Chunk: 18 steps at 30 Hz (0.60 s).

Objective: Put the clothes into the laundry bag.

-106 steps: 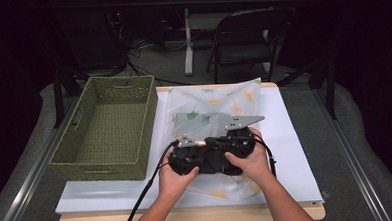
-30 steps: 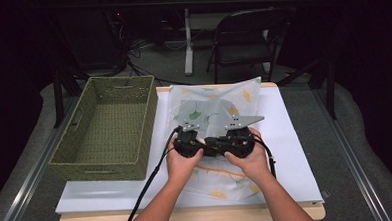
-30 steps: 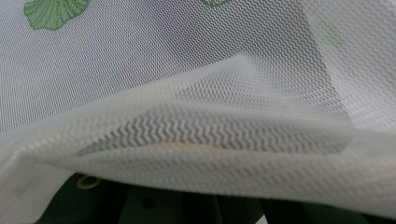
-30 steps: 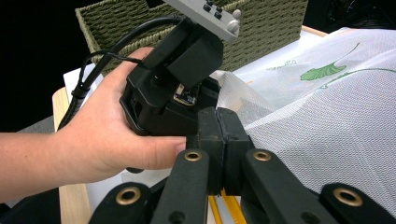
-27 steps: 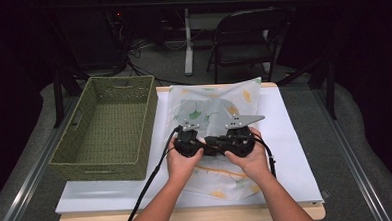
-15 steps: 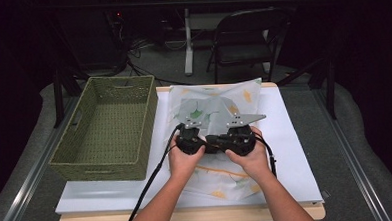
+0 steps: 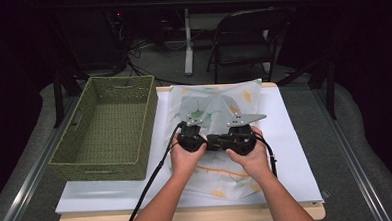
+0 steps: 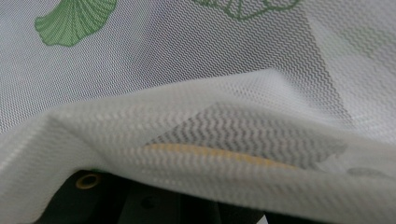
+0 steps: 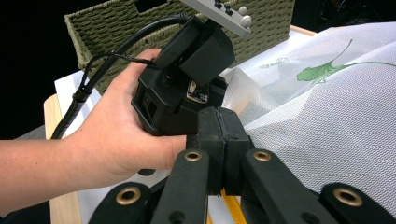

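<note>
A white mesh cloth [image 7: 218, 102] printed with green and yellow leaves lies on the white table [image 7: 296, 151]. Both hands hold their grippers close together over its middle. My right gripper [image 9: 217, 126] has its jaws pressed together, and the cloth [image 9: 336, 116] bunches up at their tips. It points at the left gripper [image 9: 187, 79], which a hand holds just beyond. In the high view the left gripper [image 7: 193, 139] sits beside the right gripper [image 7: 238, 138]. A fold of cloth [image 8: 187, 70] drapes over the left gripper's jaws and hides them.
A green woven basket [image 7: 99, 167] stands on the table's left side and is empty; in the right gripper view the basket [image 9: 116, 23] rises behind the left hand. A folding chair [image 7: 246, 38] stands beyond the far edge. Black cables trail toward the near edge.
Since the oldest frame both hands have moved a little away from the person, onto the middle of the cloth. Over the last second nothing visibly changes.
</note>
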{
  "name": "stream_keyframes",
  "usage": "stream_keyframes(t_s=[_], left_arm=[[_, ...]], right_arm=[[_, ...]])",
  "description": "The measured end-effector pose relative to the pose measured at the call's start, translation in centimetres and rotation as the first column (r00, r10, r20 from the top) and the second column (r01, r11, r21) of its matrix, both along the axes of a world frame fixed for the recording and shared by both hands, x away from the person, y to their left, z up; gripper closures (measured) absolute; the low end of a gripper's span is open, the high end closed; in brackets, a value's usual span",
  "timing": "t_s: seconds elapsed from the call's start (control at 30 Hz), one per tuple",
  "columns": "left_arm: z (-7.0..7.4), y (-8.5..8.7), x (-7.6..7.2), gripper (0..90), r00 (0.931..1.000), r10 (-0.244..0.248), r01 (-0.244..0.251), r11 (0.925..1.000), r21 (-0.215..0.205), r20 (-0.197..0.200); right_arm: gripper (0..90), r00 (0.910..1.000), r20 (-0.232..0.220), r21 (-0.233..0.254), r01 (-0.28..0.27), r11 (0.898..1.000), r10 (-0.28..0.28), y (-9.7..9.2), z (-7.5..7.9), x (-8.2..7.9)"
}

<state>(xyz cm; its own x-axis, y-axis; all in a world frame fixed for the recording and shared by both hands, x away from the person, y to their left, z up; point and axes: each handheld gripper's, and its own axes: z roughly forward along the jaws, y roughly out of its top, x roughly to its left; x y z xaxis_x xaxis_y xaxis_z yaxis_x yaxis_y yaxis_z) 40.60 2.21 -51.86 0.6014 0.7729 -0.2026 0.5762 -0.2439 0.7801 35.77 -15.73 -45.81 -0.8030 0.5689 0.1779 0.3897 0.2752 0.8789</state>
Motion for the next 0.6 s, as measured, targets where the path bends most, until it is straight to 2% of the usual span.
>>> stream_keyframes(t_s=[0.23, 0.27, 0.33, 0.6], left_arm=[[0.0, 0.4, -0.2, 68.8, 0.9999, -0.014, 0.014, 0.9998, 0.013, -0.005], [-0.1, 0.5, -0.3, 67.5, 1.0, -0.005, 0.004, 1.0, 0.004, 0.003], [0.0, 0.7, -0.4, 64.8, 0.9998, -0.004, 0.004, 0.9998, -0.017, -0.017], [0.3, 1.4, -1.1, 55.2, 0.9986, -0.024, 0.022, 0.9991, -0.036, -0.046]], right_arm=[[89.7, 1.0, -0.001, -0.011, 0.004, 1.0, -0.004, 0.0, -0.2, 0.1], [89.6, 1.0, -0.001, -0.012, 0.005, 1.0, -0.005, -0.1, -0.2, 0.1], [89.7, 1.0, -0.002, -0.01, 0.007, 1.0, -0.007, -0.1, -0.3, 0.2], [89.6, 1.0, -0.002, -0.009, 0.007, 1.0, -0.007, -0.1, -0.2, 0.1]])
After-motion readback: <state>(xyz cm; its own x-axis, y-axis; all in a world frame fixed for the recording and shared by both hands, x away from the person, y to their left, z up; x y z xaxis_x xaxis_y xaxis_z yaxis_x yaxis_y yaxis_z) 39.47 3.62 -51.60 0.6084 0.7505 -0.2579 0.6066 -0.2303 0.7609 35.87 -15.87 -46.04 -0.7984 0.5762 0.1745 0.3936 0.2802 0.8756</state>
